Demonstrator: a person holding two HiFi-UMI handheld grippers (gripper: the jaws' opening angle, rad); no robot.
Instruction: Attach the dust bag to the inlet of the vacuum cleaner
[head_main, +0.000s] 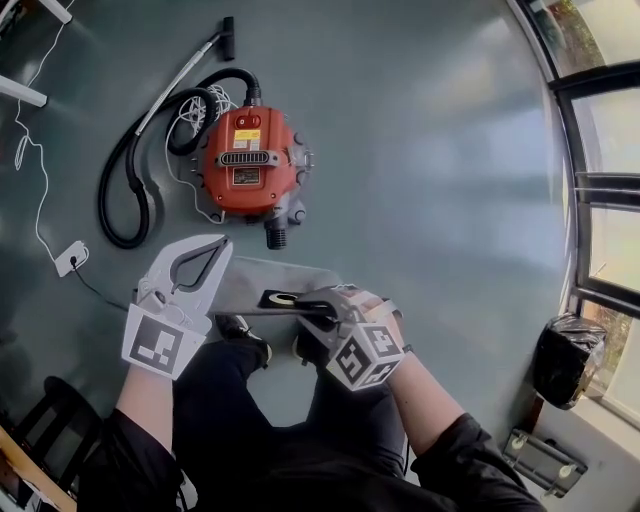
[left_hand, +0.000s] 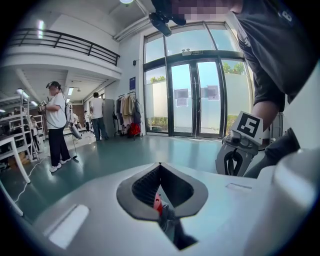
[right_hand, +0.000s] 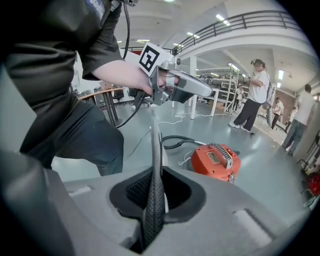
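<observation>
The red vacuum cleaner lies on the green floor, its ribbed inlet pointing toward me. The grey dust bag hangs flat in front of my knees, with its black collar on top. My right gripper is shut on the collar, which stands edge-on as a thin dark plate between its jaws. My left gripper hovers just left of the bag, above its far edge. Its jaws meet at the tips with nothing seen between them.
A black hose and metal wand curl left of the vacuum. A white cord runs to a plug. A black bin bag sits by the glass doors on the right. People stand farther off in the hall.
</observation>
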